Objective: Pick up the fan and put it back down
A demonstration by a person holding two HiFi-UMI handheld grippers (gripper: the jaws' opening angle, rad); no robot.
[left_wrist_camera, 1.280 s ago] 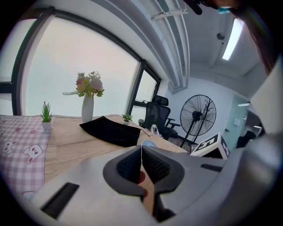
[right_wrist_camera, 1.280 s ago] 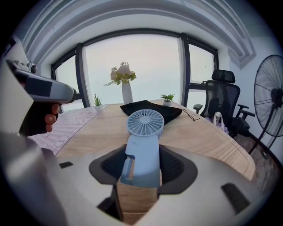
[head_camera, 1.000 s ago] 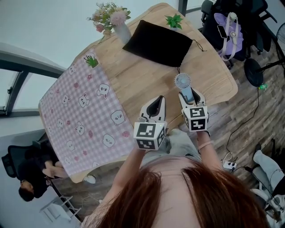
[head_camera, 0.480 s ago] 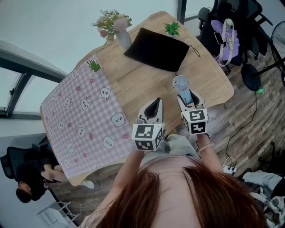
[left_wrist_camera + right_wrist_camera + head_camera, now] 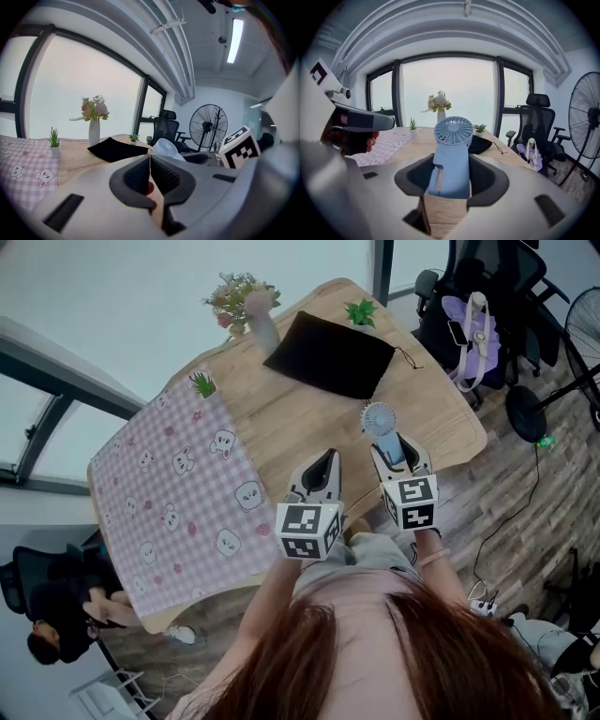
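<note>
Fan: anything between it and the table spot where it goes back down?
Nothing visible. The fan is clamped in the right tool over bare wood near the edge of the table. The black pouch lies farther back, clear of it. The left tool is shut and empty alongside.

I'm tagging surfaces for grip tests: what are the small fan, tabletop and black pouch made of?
Fan: pale blue matt plastic, moulded grille.
Tabletop: light wood or wood-look laminate, grain lines show.
Pouch: soft matt black fabric, probably; drawstring trails out.
</note>
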